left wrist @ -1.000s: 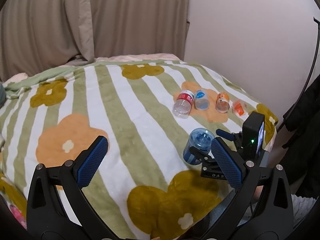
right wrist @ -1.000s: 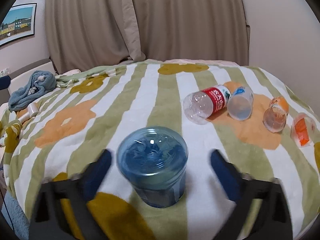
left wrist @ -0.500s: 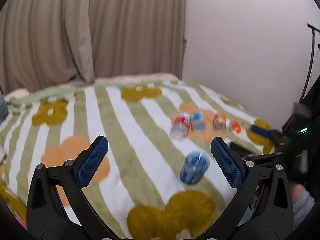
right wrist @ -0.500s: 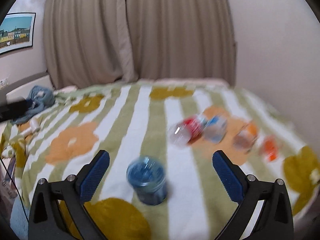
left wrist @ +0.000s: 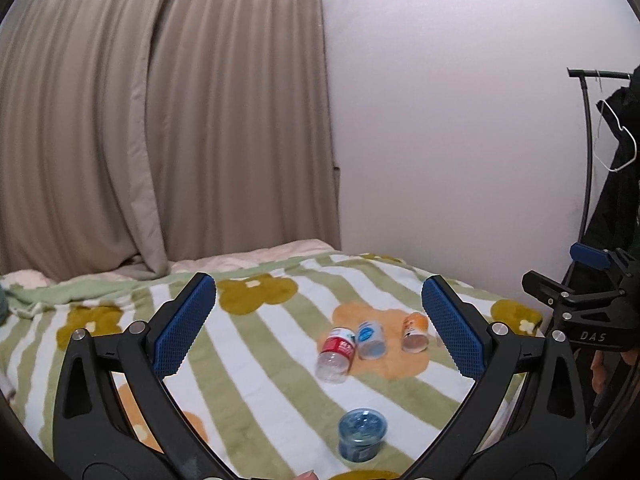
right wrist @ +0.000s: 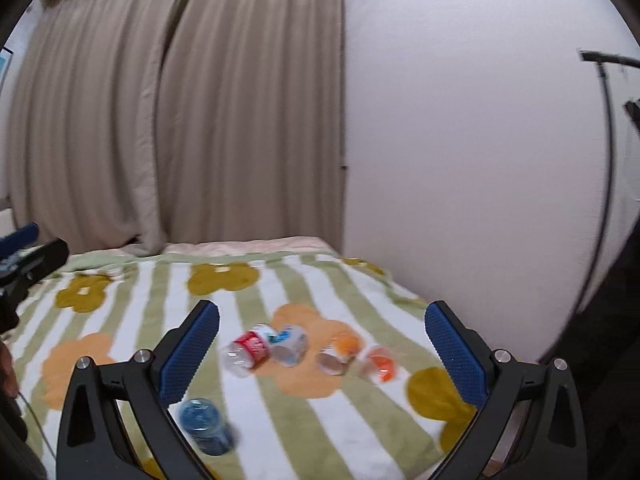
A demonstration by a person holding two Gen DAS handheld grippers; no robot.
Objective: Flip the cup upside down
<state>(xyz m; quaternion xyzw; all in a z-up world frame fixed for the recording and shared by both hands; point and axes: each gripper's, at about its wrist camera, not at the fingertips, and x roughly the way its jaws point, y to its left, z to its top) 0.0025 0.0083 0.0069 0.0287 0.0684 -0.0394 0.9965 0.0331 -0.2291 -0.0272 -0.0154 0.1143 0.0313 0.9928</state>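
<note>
The blue translucent cup (left wrist: pixel 362 434) stands bottom up on the striped flower blanket (left wrist: pixel 256 364), near the front edge. It also shows in the right wrist view (right wrist: pixel 205 431), low and left, beside my left finger. My left gripper (left wrist: pixel 318 326) is open and empty, held well above and behind the cup. My right gripper (right wrist: pixel 322 350) is open and empty, also raised clear of the cup. The right gripper's body shows at the right edge of the left wrist view (left wrist: pixel 588 312).
Several small cut bottles lie in a row on the blanket: a red-labelled one (left wrist: pixel 337 354), a blue-labelled one (left wrist: pixel 371 340), an orange one (left wrist: pixel 416 332) and another orange one (right wrist: pixel 378 364). Curtains (left wrist: pixel 160 120) and a white wall stand behind. A clothes rack (left wrist: pixel 588 140) stands at the right.
Both grippers have pulled up and back from the cup, which now looks small and low in both views. The right gripper left the cup standing bottom up on the blanket.
</note>
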